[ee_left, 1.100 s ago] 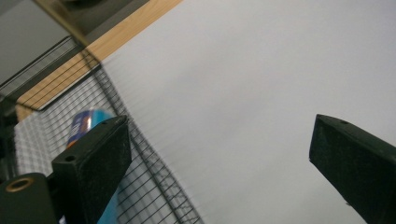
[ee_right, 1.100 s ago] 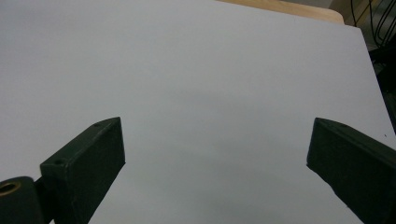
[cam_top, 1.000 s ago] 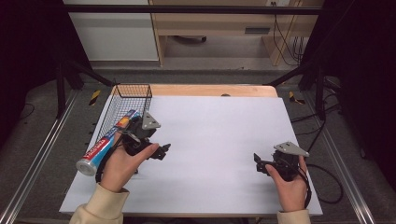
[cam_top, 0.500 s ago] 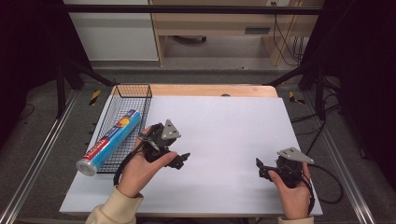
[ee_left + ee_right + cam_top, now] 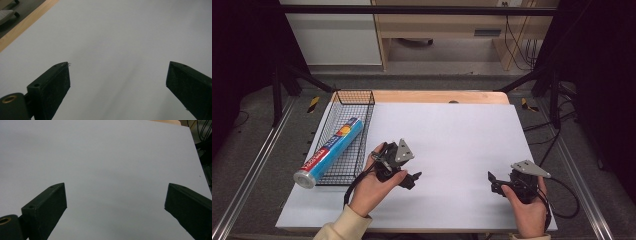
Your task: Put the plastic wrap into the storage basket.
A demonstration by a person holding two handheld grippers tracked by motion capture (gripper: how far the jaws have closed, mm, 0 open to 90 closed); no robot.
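Note:
A blue cylindrical roll with a silver end cap lies slantwise in the black wire basket at the table's left, its near end poking over the basket's front rim. To the right of the basket, a hand holds my left gripper just above the white table top. In the left gripper view this gripper is open, with bare white surface between its jaws. My right gripper sits near the front right of the table. It too is open over bare white surface.
A wooden strip runs along the table's far edge. Metal rails flank the table on the floor at both sides. A cable trails from the right gripper toward the right edge. A wooden shelf unit stands beyond the table.
My left gripper has let go of the blue roll and moved right and slightly nearer. The roll now rests in the basket. My right gripper has barely shifted.

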